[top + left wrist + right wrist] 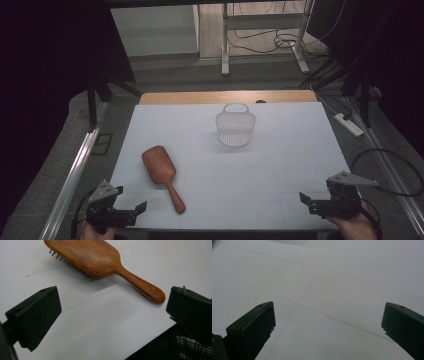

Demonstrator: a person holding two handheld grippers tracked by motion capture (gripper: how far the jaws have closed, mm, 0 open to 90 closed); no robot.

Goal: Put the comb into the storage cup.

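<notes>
At about 7 o'clock on the white table, the left gripper is held low at the near edge with its jaws spread wide and nothing between them. Just beyond it, toward 8 o'clock of the table's centre, a wooden paddle hairbrush is seen lying bristles down, its handle pointing back toward the near edge; in the left gripper view the handle tip lies close to one jaw but apart from it. A grasp on that rounded, tapering handle could slip, and the brush could be rocked on its bristles if it were pressed from one side. At 12 o'clock a small white mesh basket stands, seemingly upright, though its pale weave is hard to read; being light, it could be tipped or pushed by a careless drop. At 5 o'clock the right gripper is held with jaws equally wide and empty.
</notes>
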